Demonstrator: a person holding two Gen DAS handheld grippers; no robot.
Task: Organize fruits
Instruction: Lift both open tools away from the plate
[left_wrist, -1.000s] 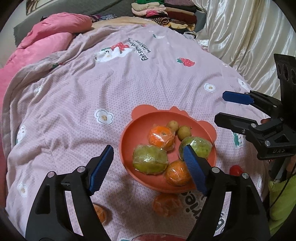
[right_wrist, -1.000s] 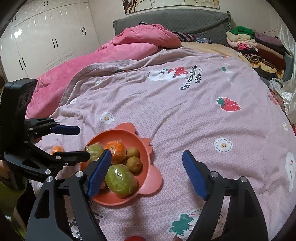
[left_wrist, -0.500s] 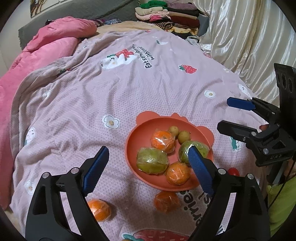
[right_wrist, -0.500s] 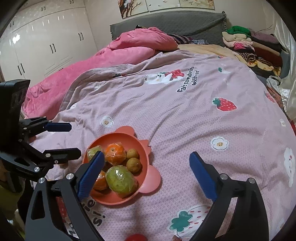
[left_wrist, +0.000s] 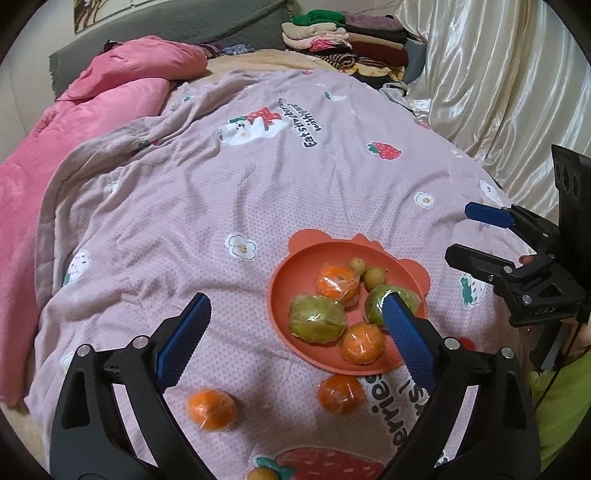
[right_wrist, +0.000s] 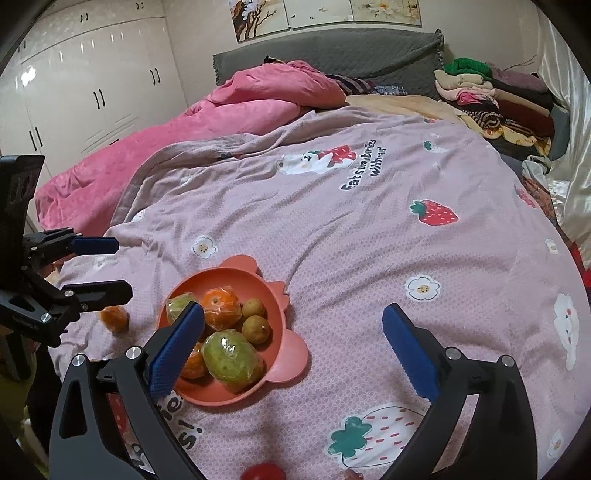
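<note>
A: What's the biggest thing here?

B: The bed (left_wrist: 207, 206), covered by a lilac strawberry-print blanket (right_wrist: 369, 236), with a pink duvet (right_wrist: 236, 110) bunched toward the headboard.

A: And the fruit?

B: An orange bear-eared plate (left_wrist: 284, 291) sits on the blanket holding two wrapped green fruits (left_wrist: 317, 319), two oranges (left_wrist: 337, 281) and two small brown fruits (left_wrist: 373, 275). Two more wrapped oranges (left_wrist: 211, 409) lie on the blanket just in front of the plate.

A: The grippers?

B: The left gripper (left_wrist: 295, 332) hangs above the plate's near-left side, jaws spread wide, holding nothing. The right gripper (right_wrist: 295, 345) hovers just right of the plate, jaws equally wide and empty.
</note>
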